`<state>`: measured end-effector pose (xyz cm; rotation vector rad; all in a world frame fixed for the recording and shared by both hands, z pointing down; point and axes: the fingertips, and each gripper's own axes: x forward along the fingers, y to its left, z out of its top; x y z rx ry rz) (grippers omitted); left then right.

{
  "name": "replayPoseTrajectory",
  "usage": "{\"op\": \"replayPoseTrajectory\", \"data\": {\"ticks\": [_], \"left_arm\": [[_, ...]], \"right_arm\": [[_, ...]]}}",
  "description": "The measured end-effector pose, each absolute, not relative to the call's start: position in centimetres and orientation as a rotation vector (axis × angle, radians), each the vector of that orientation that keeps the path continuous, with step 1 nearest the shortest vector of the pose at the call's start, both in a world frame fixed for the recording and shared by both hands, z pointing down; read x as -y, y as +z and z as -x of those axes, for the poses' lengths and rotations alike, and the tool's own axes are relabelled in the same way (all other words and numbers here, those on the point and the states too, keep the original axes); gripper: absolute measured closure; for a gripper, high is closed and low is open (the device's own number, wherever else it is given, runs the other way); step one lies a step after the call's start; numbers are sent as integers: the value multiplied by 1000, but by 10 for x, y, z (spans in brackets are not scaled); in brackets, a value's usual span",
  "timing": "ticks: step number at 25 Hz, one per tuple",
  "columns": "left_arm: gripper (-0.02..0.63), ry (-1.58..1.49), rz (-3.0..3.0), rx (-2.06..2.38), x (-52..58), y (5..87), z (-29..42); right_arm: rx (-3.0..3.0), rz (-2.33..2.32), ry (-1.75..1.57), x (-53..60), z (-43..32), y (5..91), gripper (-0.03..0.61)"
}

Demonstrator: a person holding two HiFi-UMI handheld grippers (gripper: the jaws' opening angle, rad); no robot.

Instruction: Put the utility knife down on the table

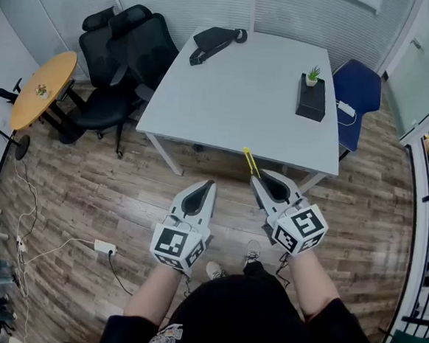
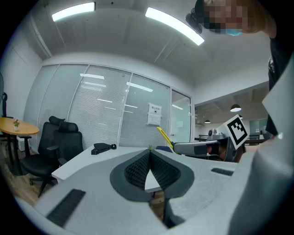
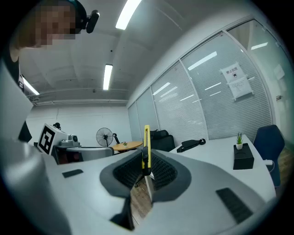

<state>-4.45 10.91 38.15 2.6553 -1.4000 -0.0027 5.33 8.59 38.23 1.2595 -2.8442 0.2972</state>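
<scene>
Now, utility knife (image 1: 250,161): yellow and thin, up in the air at the near edge of the white table (image 1: 235,95), not lying on it.
Right gripper (image 1: 257,176): jaws squeezed tight on the knife's lower end. The rest of the knife sticks out past the tips, toward the table.
Left gripper (image 1: 209,183): jaws closed, tips touching, nothing between them. It is just off the near edge of the table, over the wood floor (image 1: 87,194).
Black box (image 1: 311,101): on the right side of the table, with a small green plant (image 1: 313,73) on top.
Black bag (image 1: 213,41): at the far edge of the table.
Black office chairs (image 1: 120,56): left of the table.
Blue chair (image 1: 358,86): at the table's far right corner.
</scene>
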Motion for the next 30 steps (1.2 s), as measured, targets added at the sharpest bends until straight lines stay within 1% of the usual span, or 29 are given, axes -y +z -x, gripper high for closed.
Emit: {"op": "replayPoseTrajectory", "data": {"ticks": [16, 30], "left_arm": [[609, 12, -2646, 1408, -103, 382, 30], [609, 51, -2634, 1454, -78, 383, -23]], "right_arm": [[2864, -1242, 327, -79, -67, 384, 517], [2910, -1205, 339, -48, -117, 384, 517]]}}
